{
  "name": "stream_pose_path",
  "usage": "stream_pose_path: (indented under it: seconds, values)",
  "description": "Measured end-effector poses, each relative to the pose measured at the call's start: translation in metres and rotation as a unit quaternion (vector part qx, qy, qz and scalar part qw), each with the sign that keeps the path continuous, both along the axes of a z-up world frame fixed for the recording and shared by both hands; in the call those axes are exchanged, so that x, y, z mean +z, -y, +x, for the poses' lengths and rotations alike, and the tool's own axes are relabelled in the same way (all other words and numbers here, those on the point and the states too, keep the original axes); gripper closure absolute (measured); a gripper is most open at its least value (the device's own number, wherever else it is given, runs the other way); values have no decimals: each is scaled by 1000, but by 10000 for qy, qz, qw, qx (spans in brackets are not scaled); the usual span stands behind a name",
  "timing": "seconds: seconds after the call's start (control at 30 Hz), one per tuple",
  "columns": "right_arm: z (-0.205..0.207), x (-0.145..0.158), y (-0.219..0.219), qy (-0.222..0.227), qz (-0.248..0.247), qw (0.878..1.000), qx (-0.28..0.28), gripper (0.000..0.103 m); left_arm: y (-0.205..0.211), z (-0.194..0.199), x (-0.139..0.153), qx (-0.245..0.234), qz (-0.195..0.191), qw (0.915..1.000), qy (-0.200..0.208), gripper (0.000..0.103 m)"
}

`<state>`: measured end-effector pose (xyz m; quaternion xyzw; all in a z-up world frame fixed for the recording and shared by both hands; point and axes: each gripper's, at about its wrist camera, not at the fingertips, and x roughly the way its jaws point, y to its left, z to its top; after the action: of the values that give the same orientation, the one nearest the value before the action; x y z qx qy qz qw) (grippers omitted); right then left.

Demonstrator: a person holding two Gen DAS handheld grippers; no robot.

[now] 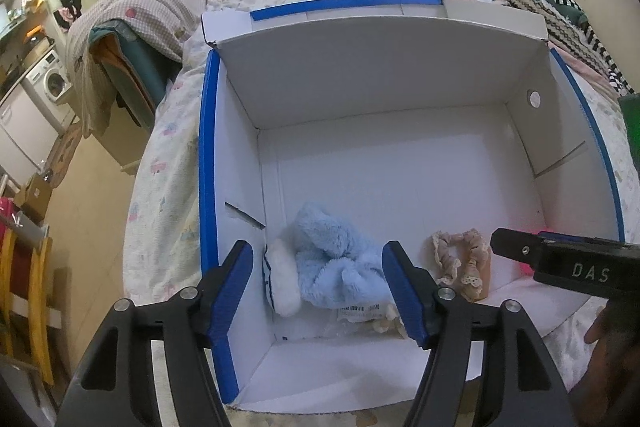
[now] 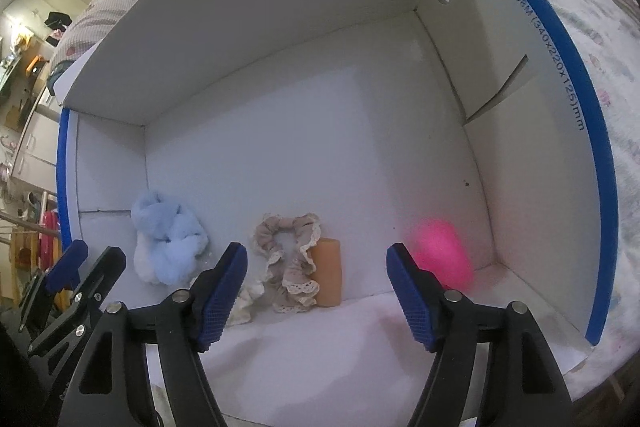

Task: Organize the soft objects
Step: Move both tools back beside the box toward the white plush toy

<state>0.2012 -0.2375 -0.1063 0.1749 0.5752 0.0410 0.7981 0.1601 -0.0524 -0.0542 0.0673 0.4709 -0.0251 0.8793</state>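
Soft objects lie along the near wall of a white cardboard box with blue-taped edges, which sits on a bed with a pale printed cover. A fluffy light-blue plush with a white end rests in the box's near left corner, seen between the fingers of the left gripper. Its jaws are spread apart and nothing is pinched; the blue pads do not press the plush. A small label with a barcode shows just below the plush, too small to read.

Right of the plush lies a beige lace-edged scrunchie, leaning against a short upright tan cylinder that touches it. A cream ruffled piece sits just beside the scrunchie on its left. Further right, near the box's right wall, a bright pink soft object appears blurred; its shape cannot be told. The right gripper hangs over the near edge of the box with jaws wide and empty, the scrunchie and cylinder showing in the gap beyond them.

Printed along the box's right flap is "WXYZA08M (340×220×125)mm". The right gripper's body, seen from the left wrist view, carries the letters "DAS".

Beyond the bed, a washing machine stands at the far left.
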Motion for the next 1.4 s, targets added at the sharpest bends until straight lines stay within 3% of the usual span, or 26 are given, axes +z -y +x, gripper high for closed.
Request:
stream_pose_path:
  seconds: [0.63, 0.73, 1.1, 1.23, 1.4]
  values:
    - [-12, 12, -10, 262, 49, 9996, -12, 27, -16, -30, 23, 189, -70, 9994, 280, 39]
    - [-20, 17, -7, 337, 135, 9993, -69, 27, -22, -38, 27, 260, 12, 9991, 336, 39]
    - [-67, 40, 7, 712, 162, 9972, -173, 27, -44, -79, 33, 586, -270, 9975, 302, 39]
    - [-88, 52, 14, 993, -34, 9946, -301, 27, -48, -94, 30, 701, -414, 9964, 222, 39]
    - [-107, 36, 31, 632, 400, 9954, -596, 27, -46, -106, 24, 676, -445, 9967, 114, 39]
